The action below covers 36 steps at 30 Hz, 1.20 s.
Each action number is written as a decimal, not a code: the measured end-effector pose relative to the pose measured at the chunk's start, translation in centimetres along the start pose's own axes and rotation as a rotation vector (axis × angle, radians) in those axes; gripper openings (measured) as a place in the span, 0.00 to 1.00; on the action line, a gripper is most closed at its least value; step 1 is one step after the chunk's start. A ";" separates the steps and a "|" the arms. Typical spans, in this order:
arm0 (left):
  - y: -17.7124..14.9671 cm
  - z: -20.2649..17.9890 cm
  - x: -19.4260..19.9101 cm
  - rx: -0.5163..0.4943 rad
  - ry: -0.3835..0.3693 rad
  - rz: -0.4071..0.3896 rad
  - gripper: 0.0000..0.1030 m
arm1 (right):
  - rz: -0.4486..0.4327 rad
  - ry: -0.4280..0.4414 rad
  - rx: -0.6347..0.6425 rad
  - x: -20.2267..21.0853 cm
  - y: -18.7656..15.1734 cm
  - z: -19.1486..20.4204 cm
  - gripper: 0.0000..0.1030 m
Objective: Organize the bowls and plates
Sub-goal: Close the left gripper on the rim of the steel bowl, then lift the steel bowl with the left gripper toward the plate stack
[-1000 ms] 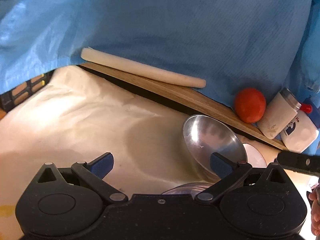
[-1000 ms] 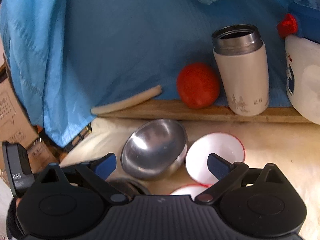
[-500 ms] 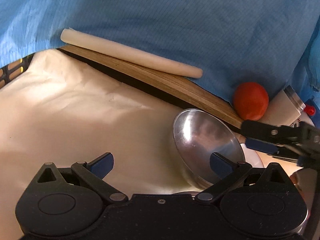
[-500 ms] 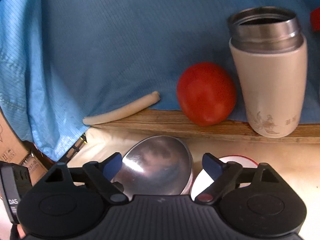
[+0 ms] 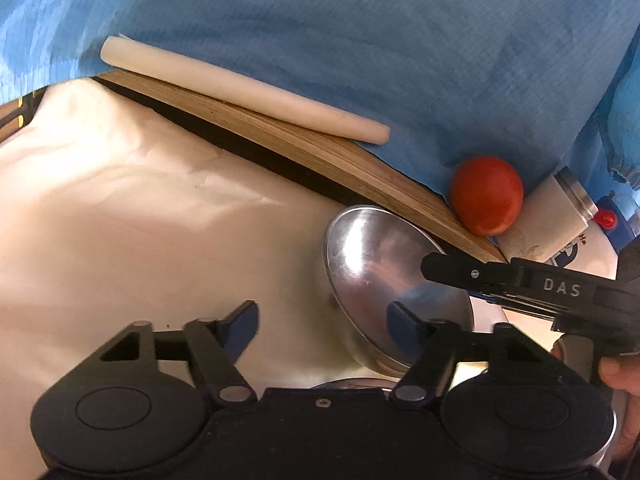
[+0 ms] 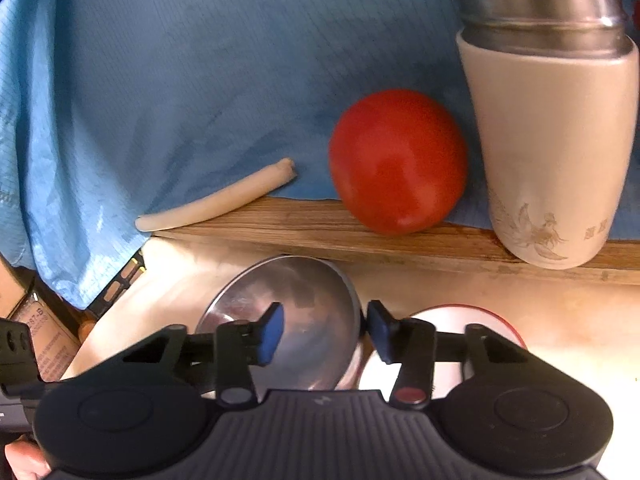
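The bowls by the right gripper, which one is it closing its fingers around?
The tilted steel bowl: the right gripper straddles its right rim, one finger inside, one outside. The white bowl with the red rim sits beside it, outside the fingers.

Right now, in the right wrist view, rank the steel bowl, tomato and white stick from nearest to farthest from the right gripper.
1. Steel bowl, its rim between the right gripper fingers.
2. Tomato, ahead and slightly right, on the wooden board.
3. White stick, far left, along the board's back edge.
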<state>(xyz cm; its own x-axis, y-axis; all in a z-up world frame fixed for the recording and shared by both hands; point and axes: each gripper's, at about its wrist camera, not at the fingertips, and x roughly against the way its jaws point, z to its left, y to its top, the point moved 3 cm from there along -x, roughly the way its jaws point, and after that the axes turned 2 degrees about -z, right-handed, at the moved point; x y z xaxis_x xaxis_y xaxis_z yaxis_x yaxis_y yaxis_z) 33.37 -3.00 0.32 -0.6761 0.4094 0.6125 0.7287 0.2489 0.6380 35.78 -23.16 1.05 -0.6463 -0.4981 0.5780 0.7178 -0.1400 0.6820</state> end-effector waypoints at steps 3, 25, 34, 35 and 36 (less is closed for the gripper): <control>0.0 0.1 0.0 0.002 -0.015 0.006 0.47 | 0.004 -0.010 -0.008 0.0 -0.1 -0.3 0.34; -0.3 -3.2 5.5 -0.058 -0.040 -0.082 0.28 | -0.007 -0.034 -0.049 5.7 -1.4 0.9 0.12; -3.8 -9.2 7.6 -0.137 -0.161 -0.065 0.32 | -0.076 -0.143 -0.053 15.1 -4.1 -0.3 0.12; -4.5 -10.0 7.8 -0.143 -0.179 -0.056 0.32 | -0.081 -0.162 -0.052 16.1 -4.6 -0.5 0.12; -5.1 -10.6 7.9 -0.150 -0.196 -0.050 0.33 | -0.086 -0.182 -0.053 17.1 -5.2 -0.7 0.12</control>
<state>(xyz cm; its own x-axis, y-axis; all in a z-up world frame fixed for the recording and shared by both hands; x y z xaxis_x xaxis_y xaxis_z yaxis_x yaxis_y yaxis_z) 23.12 -10.32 6.85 -0.6660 0.5659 0.4860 0.6610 0.1458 0.7361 21.19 -31.59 7.09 -0.7385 -0.3203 0.5933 0.6674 -0.2225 0.7107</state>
